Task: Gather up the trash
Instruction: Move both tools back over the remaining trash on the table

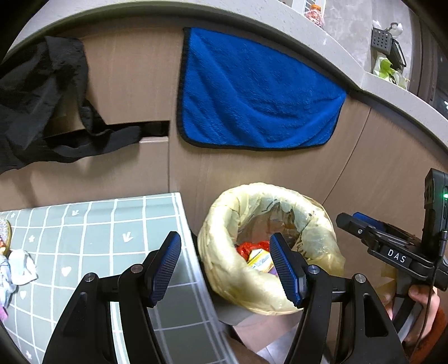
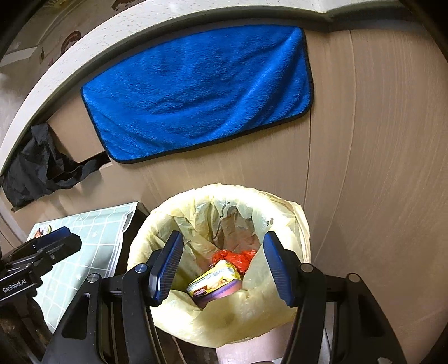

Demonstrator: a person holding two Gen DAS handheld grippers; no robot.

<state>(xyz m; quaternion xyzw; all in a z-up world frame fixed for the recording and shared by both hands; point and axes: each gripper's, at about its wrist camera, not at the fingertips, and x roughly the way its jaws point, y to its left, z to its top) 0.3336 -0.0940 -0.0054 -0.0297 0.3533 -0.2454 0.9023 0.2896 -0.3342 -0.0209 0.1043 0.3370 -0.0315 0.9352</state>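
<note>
Trash bin (image 2: 224,316), lined with a pale yellow plastic bag (image 1: 224,277) rolled over the rim, is set on the floor just beside the table and close in front of both grippers. Inside it are seen a yellow and purple snack wrapper (image 2: 215,282) and, behind that, a crumpled red wrapper (image 2: 235,257). Crumpled white tissue (image 1: 22,268) is left on the table's near left edge.

Table (image 1: 92,224) is covered with a pale green cloth, gridded in white. Behind it and the bin, beige cabinet fronts (image 1: 128,84) are topped by a grey counter (image 1: 308,25). A blue towel (image 1: 252,95) is hung over a door; a black bag (image 1: 36,92) is draped from a drawer.

Left gripper (image 1: 225,266): jaws spread wide, nothing held. Right gripper (image 2: 222,268): jaws spread wide over the bin's mouth, nothing held or touched.
</note>
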